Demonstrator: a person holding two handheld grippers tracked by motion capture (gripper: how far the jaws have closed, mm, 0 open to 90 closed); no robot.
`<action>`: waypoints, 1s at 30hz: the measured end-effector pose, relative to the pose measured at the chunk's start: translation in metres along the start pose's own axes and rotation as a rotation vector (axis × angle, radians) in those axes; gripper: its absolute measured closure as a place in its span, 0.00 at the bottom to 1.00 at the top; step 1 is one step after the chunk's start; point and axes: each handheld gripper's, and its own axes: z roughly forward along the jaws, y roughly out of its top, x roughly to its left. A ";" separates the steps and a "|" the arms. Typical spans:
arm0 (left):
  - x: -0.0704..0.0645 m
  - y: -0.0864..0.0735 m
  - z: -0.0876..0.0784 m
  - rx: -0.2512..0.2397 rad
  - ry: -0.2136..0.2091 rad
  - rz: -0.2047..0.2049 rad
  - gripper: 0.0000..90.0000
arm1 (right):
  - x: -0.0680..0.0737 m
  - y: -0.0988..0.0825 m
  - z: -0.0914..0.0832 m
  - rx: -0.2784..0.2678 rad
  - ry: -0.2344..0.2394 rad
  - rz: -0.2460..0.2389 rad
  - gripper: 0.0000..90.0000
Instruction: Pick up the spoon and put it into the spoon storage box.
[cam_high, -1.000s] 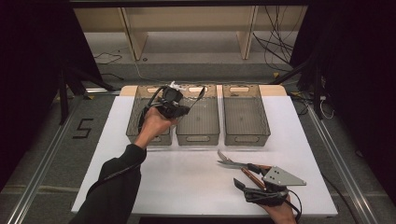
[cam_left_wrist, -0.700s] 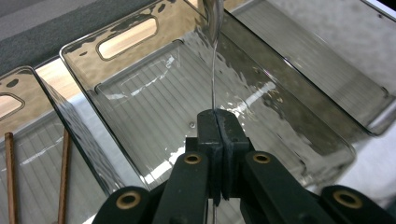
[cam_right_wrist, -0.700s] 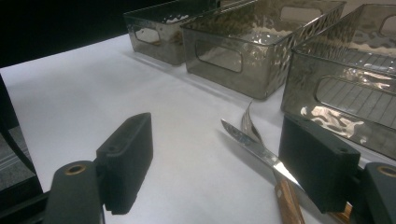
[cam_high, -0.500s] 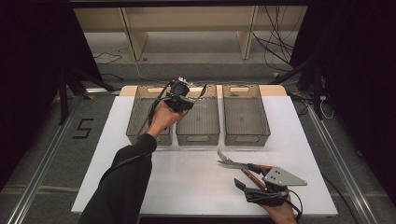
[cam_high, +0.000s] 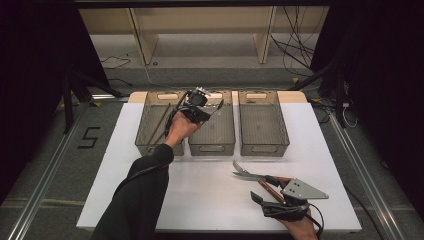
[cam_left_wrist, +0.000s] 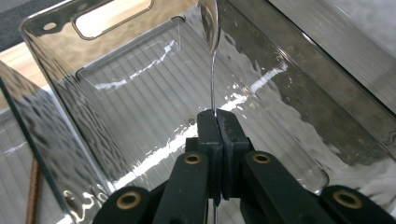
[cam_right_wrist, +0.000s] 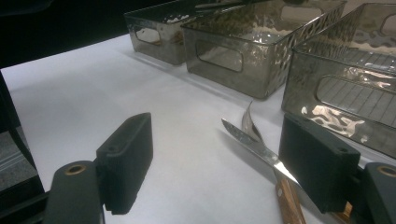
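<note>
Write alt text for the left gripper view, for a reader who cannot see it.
The left gripper, jaws shut on the thin handle of a metal spoon, holds it over the ribbed floor of a clear smoky plastic bin. The spoon's bowl points away toward the bin's far wall with its handle slot. A neighbouring bin's wall stands at left.

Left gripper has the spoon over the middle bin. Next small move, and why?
Probably lower a little, then open. The left gripper is shut on the spoon handle, bowl pointing into the middle bin, whose floor looks bare. The right gripper sits open by the knife.
</note>
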 end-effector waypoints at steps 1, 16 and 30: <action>-0.001 0.000 0.001 0.000 -0.002 -0.003 0.99 | 0.000 0.000 0.000 0.000 0.000 0.000 0.30; -0.006 0.008 -0.003 -0.012 -0.081 -0.082 0.37 | -0.001 0.000 -0.001 0.000 -0.002 0.001 0.30; -0.015 -0.014 -0.040 -0.086 -0.175 -0.063 0.26 | 0.000 0.000 -0.001 0.001 -0.005 0.001 0.30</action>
